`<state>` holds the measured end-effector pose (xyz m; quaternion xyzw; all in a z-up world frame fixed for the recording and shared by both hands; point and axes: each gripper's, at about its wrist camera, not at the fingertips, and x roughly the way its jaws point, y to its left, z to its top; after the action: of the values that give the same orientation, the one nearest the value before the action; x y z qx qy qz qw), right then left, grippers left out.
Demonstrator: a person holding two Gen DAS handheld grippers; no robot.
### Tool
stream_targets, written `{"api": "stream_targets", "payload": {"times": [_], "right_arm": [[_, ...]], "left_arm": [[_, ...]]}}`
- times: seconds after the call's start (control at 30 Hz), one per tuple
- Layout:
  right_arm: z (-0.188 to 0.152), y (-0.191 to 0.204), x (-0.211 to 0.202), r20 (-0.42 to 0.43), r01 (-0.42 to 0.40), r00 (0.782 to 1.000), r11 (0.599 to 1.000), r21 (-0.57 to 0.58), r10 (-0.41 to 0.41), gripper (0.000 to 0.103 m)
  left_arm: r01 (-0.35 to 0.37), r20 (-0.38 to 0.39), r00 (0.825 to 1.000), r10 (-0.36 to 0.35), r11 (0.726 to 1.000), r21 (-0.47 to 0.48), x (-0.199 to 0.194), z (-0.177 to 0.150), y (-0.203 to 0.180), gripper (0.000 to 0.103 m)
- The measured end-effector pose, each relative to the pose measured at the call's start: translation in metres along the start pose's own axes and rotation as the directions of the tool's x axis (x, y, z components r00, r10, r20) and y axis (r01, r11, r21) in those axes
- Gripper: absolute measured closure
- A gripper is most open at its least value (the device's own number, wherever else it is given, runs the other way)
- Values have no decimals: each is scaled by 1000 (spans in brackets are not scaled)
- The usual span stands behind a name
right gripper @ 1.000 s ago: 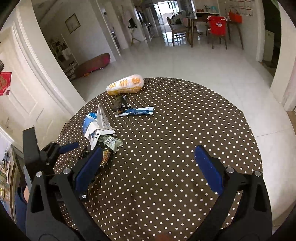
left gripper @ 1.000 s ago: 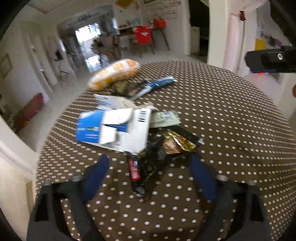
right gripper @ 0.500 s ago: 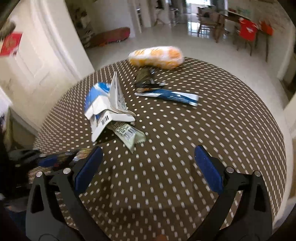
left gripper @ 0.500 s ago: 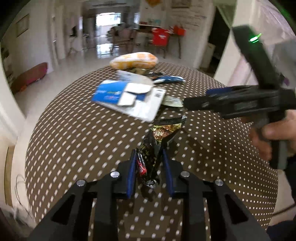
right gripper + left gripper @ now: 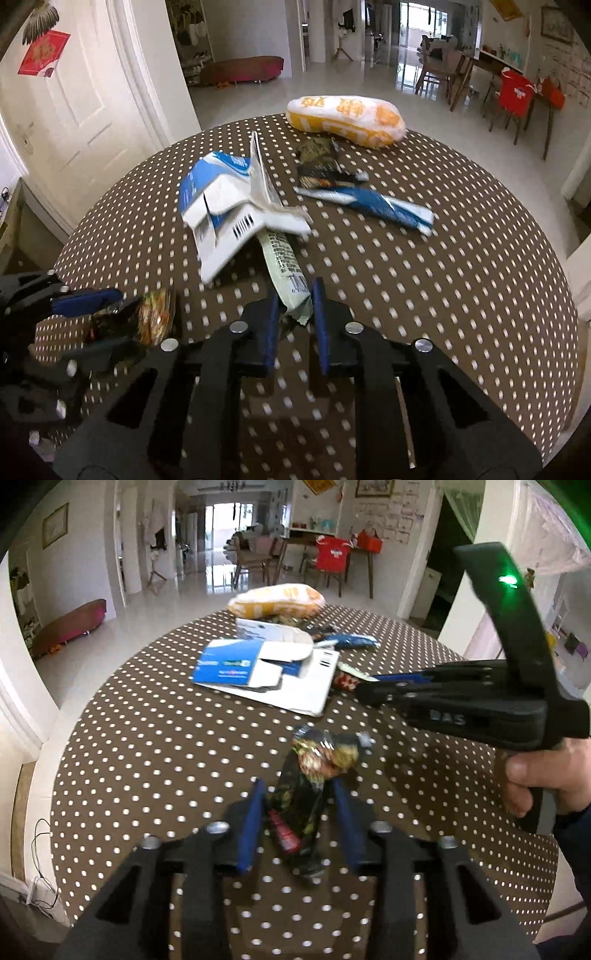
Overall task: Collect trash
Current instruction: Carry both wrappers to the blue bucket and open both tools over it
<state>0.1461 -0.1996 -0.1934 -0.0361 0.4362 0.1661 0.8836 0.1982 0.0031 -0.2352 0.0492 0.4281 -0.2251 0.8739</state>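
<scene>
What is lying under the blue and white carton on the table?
A pale green wrapper runs out from under the blue and white carton; its near end is between the right gripper fingers. How far it reaches underneath, or what else lies there, is covered.

The left hand-held gripper (image 5: 297, 821), wide open a second ago, now pinches the dark wrapper (image 5: 308, 794). The right hand-held gripper (image 5: 295, 314) drops toward the tabletop (image 5: 424, 280), and its jaws have just been closing around the pale wrapper (image 5: 284, 266).
</scene>
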Motion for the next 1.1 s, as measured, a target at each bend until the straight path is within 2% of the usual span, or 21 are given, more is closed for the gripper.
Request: {"api": "stream_targets", "payload": {"times": [0.2, 0.43, 0.6, 0.8, 1.1], "right_arm": [[-28, -22, -25, -5, -32, 999, 997, 67, 33, 86], [-56, -54, -66, 57, -39, 998, 984, 176, 29, 87], [-66, -74, -103, 123, -38, 992, 970, 238, 9, 87], [-72, -105, -129, 156, -18, 987, 958, 285, -28, 87], [-115, -158, -184, 209, 14, 972, 920, 393, -104, 87]], "left_arm": [[-18, -5, 1000, 18, 999, -32, -1, -1, -10, 80], [-24, 29, 999, 25, 999, -46, -13, 3, -36, 82], [11, 84, 996, -6, 999, -51, -20, 23, -62, 82], [57, 124, 991, -51, 997, -49, -21, 44, -91, 82], [124, 143, 982, -124, 992, 12, -14, 63, -149, 83]]}}
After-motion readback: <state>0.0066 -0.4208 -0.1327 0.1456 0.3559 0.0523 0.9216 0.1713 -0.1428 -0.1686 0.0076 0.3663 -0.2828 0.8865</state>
